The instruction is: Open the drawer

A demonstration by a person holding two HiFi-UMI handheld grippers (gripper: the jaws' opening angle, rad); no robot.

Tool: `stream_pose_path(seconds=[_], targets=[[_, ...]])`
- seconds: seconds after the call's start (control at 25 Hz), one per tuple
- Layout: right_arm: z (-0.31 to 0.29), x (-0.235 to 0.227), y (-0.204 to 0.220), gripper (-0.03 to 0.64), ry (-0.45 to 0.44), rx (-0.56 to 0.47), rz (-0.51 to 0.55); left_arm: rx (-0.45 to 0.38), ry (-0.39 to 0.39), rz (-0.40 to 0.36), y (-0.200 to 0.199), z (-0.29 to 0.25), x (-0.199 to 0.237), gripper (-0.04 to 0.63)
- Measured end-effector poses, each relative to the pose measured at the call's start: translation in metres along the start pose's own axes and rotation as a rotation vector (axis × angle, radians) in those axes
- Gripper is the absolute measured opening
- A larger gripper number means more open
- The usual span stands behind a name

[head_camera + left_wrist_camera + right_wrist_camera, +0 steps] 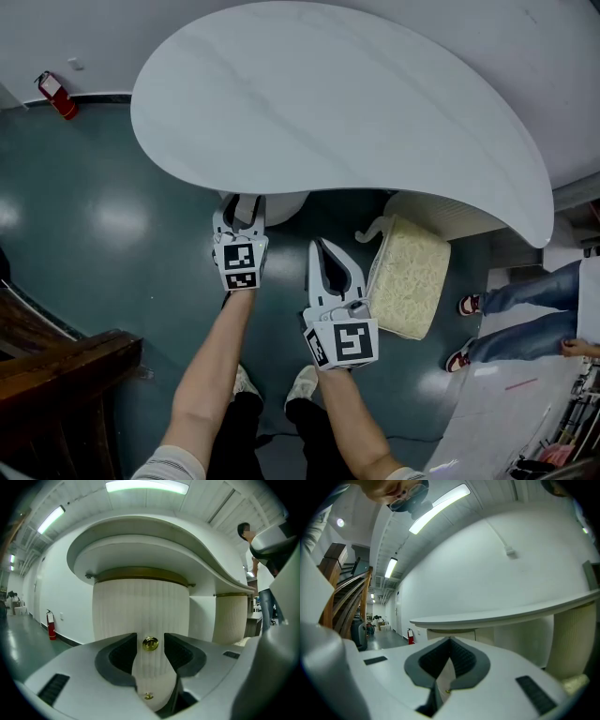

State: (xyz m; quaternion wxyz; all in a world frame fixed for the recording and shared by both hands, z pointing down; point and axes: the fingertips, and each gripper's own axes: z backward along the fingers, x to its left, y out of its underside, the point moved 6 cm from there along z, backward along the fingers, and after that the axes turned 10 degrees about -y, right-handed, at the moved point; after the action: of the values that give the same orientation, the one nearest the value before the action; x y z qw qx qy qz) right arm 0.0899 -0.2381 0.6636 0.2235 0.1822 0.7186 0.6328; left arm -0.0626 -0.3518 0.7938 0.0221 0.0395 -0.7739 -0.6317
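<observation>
Under the white tabletop (328,103) stands a cream ribbed round pedestal (140,606) that carries the drawer fronts. A brass knob (150,643) shows on it, with a second, smaller knob (148,696) lower down. My left gripper (242,210) points at the pedestal from the front. In the left gripper view the left gripper (150,638) is open, and the upper knob sits in the gap beyond its pads, not touched. My right gripper (319,246) hangs to the right and nearer to me. In its own view the right gripper (450,641) is shut on nothing.
A second ribbed cream pedestal (408,277) stands right of my right gripper. Someone in jeans (525,300) stands at the far right. A red fire extinguisher (56,96) leans by the wall at left. A wooden stair rail (56,366) fills the lower left corner.
</observation>
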Motion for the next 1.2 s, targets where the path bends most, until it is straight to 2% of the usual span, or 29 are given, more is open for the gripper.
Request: stream_pose_path(seconds=[0.4, 0.48, 0.72, 0.96, 1.2], targets=[[-0.004, 0.001, 0.005, 0.012, 0.001, 0.013, -0.008, 0.009, -0.024, 0.009, 0.005, -0.007, 0.003, 0.141], [-0.004, 0.001, 0.005, 0.014, 0.003, 0.019, -0.008, 0.01, -0.021, 0.011, 0.005, -0.007, 0.001, 0.109], [0.0, -0.001, 0.005, 0.012, 0.011, 0.029, -0.014, 0.016, -0.037, -0.009, 0.007, -0.009, -0.001, 0.106], [0.005, 0.002, 0.003, 0.012, 0.019, 0.036, -0.029, 0.034, -0.059, 0.032, 0.006, -0.006, -0.001, 0.106], [0.014, 0.006, -0.004, 0.012, 0.022, 0.036, -0.04, 0.032, -0.068, 0.024, 0.011, 0.014, -0.004, 0.106]])
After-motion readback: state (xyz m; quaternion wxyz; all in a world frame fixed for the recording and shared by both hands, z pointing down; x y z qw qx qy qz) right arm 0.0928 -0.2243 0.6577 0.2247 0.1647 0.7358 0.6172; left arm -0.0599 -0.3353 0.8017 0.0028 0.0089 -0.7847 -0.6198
